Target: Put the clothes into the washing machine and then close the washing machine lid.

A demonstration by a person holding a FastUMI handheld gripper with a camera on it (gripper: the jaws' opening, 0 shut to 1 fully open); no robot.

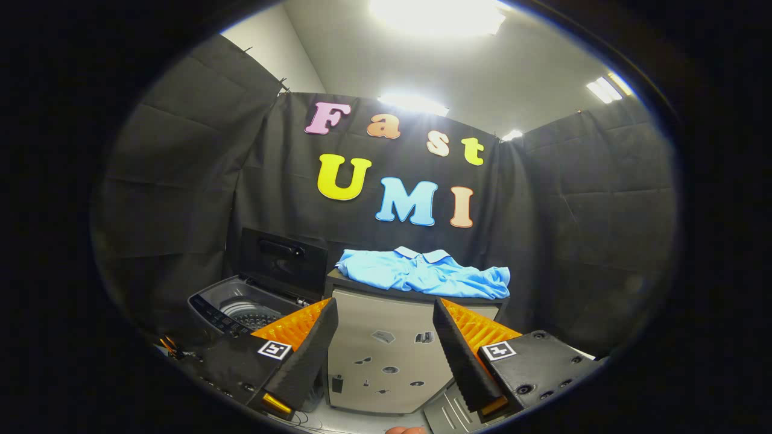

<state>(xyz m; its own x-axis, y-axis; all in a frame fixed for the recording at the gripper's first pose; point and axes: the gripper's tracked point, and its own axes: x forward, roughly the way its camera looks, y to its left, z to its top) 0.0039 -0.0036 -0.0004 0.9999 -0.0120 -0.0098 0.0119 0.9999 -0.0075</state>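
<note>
Clothes: 1 blue shirt [422, 272] lies on cabinet [386, 355], beyond the fingers. Washing machine [241, 307] stands left of cabinet, lid [283, 259] up. Gripper [386, 346] spread wide, holding nothing.

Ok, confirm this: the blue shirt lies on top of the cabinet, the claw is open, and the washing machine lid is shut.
Wrong on the lid: the gripper view shows it raised, the washing machine open. The blue shirt does lie on the cabinet, and the claw is open.
</note>
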